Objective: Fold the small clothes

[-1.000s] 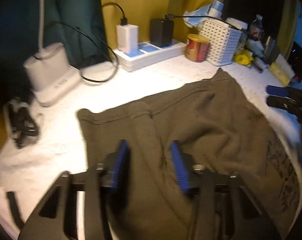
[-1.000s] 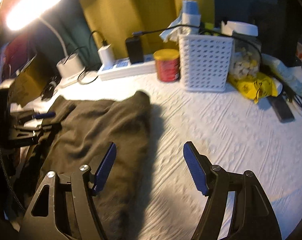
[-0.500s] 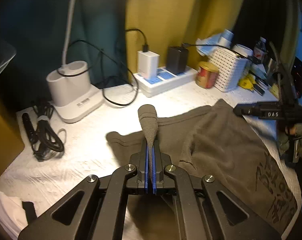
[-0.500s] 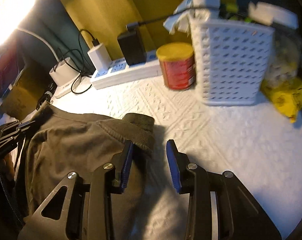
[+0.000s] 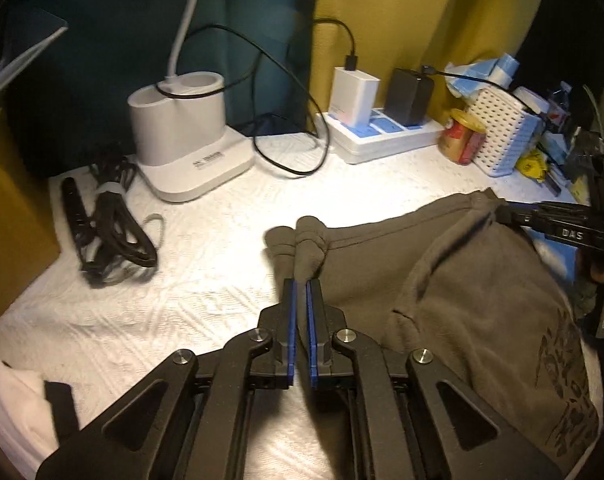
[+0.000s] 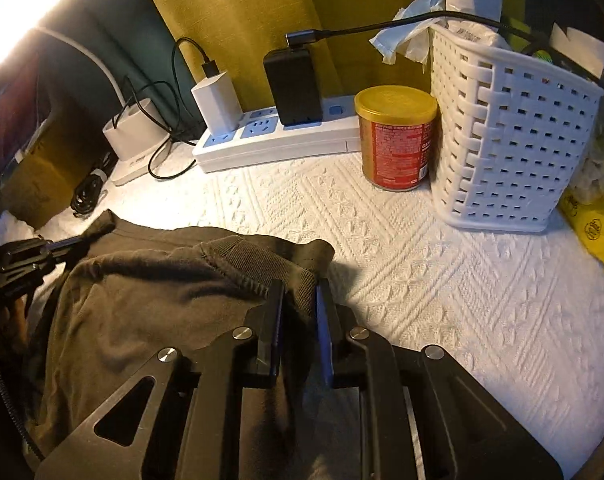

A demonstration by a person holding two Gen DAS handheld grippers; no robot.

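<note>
A small dark olive garment point(image 5: 461, 292) with a dark print near its lower right lies spread on the white textured cloth. My left gripper point(image 5: 301, 286) is shut on its bunched left corner point(image 5: 302, 244), which sticks up past the blue pads. My right gripper point(image 6: 298, 292) is shut on the ribbed right corner point(image 6: 294, 264) of the same garment point(image 6: 150, 312). The right gripper shows in the left wrist view point(image 5: 549, 220) at the garment's far right corner; the left gripper shows in the right wrist view point(image 6: 62, 246) at the far left corner.
Along the back stand a white lamp base point(image 5: 190, 148), a power strip with chargers point(image 5: 381, 136), a red can point(image 6: 395, 138) and a white basket point(image 6: 509, 132). A coiled black cable point(image 5: 106, 220) lies left. A yellow bag point(image 6: 593, 232) lies right.
Both grippers were open a second ago. The left closed on the garment's left corner first; the right moved forward to the right corner and closed on it.
</note>
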